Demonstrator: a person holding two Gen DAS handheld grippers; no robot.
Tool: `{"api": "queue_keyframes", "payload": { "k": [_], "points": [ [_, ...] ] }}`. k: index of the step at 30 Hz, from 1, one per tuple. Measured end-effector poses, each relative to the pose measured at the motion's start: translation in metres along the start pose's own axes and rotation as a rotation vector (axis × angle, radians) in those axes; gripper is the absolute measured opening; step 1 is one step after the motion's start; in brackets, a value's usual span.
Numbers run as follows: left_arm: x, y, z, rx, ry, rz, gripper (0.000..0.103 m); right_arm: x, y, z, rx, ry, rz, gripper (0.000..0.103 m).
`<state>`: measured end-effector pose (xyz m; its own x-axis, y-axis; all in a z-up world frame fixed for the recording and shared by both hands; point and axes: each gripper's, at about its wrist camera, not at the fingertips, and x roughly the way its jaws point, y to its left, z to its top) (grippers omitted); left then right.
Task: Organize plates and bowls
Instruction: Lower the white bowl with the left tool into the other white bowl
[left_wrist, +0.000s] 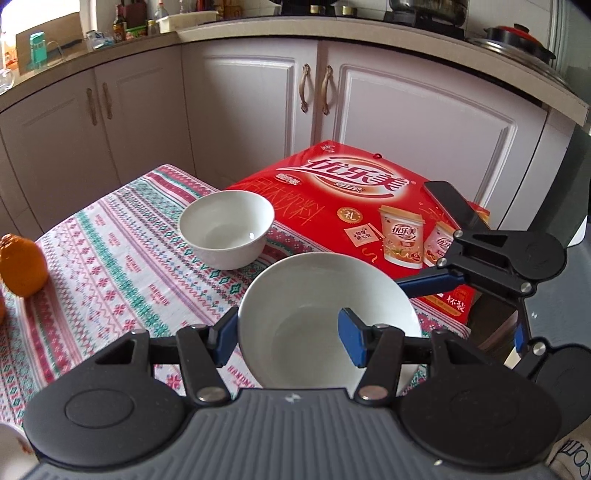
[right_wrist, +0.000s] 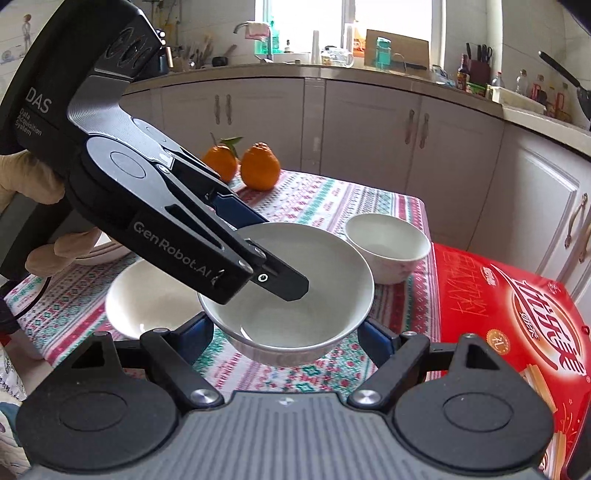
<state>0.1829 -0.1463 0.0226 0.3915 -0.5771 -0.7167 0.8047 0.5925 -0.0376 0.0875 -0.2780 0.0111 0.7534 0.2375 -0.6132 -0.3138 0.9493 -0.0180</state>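
On a patterned tablecloth (left_wrist: 110, 258) in a home kitchen, the left wrist view runs from an orange (left_wrist: 22, 266) at the left edge, past a small white far bowl (left_wrist: 227, 232), to the near bowl (left_wrist: 325, 295) at centre. This is a wide, plain white, glossy and empty bowl close to the table's right edge. The left gripper (left_wrist: 288, 332) straddles its rim with its jaws parted, one blue finger against the outside of the rim and the other down inside. Whether the inner finger touches the wall cannot be told. Further right lies a red drink carton (left_wrist: 351, 206) with a dark phone (left_wrist: 454, 206) on top, and the right gripper (left_wrist: 461, 310) reaches in from that side.

The right wrist view adds what the first cannot show. At far left a gloved left hand (right_wrist: 37, 184) grips the handle of the left gripper, which slants down into the near bowl. Beneath it sits a third bowl (right_wrist: 147, 299), white and empty, just beside the near bowl. Two oranges (right_wrist: 260, 166) stand at the table's far end. The right gripper (right_wrist: 288, 332) is spread wide, with a finger on each side of the near bowl's body, close to it but not clearly in contact. A shadow darkens the cloth beneath the bowl's foot, and this view does not settle whether the bowl rests on the table. The far bowl stands to the right, near the carton.
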Motion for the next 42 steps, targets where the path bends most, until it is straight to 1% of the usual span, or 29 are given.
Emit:
{"api": "queue_keyframes", "payload": {
  "k": [11,19,29,42],
  "points": [
    [-0.034,0.014,-0.021,-0.043,-0.029,0.053,0.056,-0.001,0.03,0.012,-0.044,-0.003,0.056,0.088],
    [-0.05,0.029,-0.036,-0.084,-0.041,0.092,0.056,0.007,0.05,0.021,-0.075,-0.005,0.102,0.088],
    [-0.054,0.043,-0.057,-0.134,-0.031,0.108,0.056,0.022,0.066,0.024,-0.097,0.03,0.145,0.088],
    [-0.052,0.054,-0.075,-0.174,-0.018,0.098,0.056,0.04,0.079,0.022,-0.107,0.073,0.161,0.088]
  ]
}}
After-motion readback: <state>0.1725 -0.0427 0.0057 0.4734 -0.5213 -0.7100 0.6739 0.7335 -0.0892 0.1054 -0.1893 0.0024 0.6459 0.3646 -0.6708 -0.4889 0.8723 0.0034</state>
